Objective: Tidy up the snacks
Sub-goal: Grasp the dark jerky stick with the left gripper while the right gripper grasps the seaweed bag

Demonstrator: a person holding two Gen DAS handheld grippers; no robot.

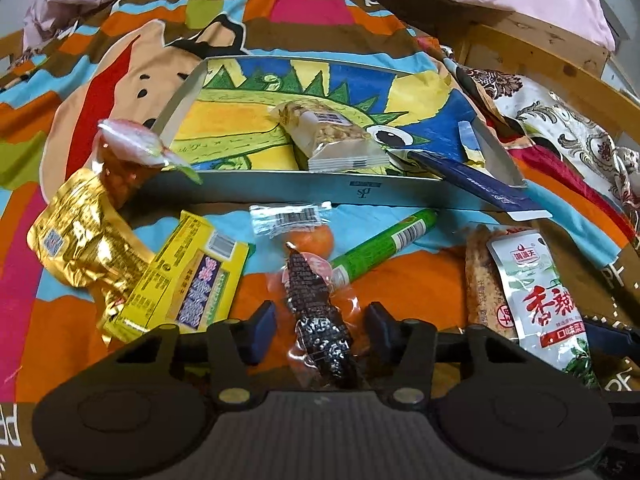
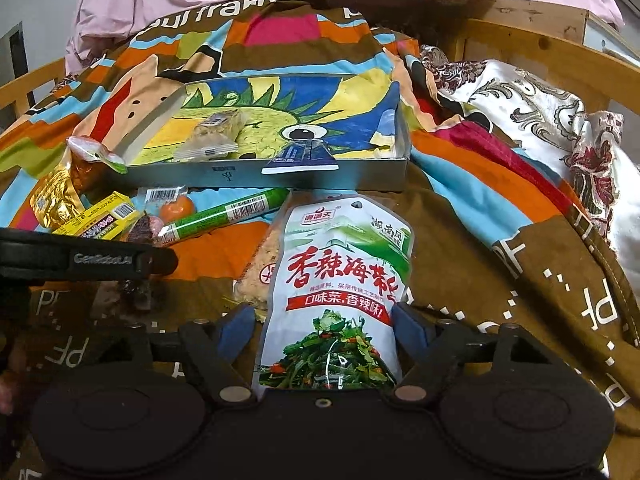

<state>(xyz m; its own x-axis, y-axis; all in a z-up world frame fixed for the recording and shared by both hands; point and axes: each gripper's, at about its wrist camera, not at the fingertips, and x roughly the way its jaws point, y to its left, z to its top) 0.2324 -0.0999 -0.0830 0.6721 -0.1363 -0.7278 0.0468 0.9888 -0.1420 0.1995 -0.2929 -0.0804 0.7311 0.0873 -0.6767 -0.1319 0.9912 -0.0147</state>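
Left wrist view: left gripper (image 1: 322, 322) straddles a dark vacuum pack (image 1: 318, 320) lying on the bedspread (image 1: 420, 280). Pack's long axis runs straight away from the camera, in line with the fingers, so the jaws bracket its narrow width. A gap shows on each side between pad and wrapper; jaws part-open, not yet gripping. Far end of the pack points toward the tray (image 1: 280, 190), which sits directly ahead, just past an orange snack (image 1: 312, 240) and a green stick (image 1: 380, 242).

Right wrist view: right gripper (image 2: 324, 326) flanks a white-green seaweed pouch (image 2: 340, 276). Pouch also lies lengthwise along the pointing line, top edge toward the tray. Pads sit close against its two side edges; contact cannot be confirmed from this view, so I read it as not yet clamped. The pouch partly overlies a pale snack bar (image 2: 260, 276) on its left.

Tray already holds a nut bar (image 1: 336, 136) and a blue packet (image 1: 472, 184) draped over the near wall.

Judgement: each hand is nearest its own item and aligned across the short axis; next is to finish the squeeze, then lift forward over the near wall. Risk: the pouch is wide and slack, and may buckle rather than hold.
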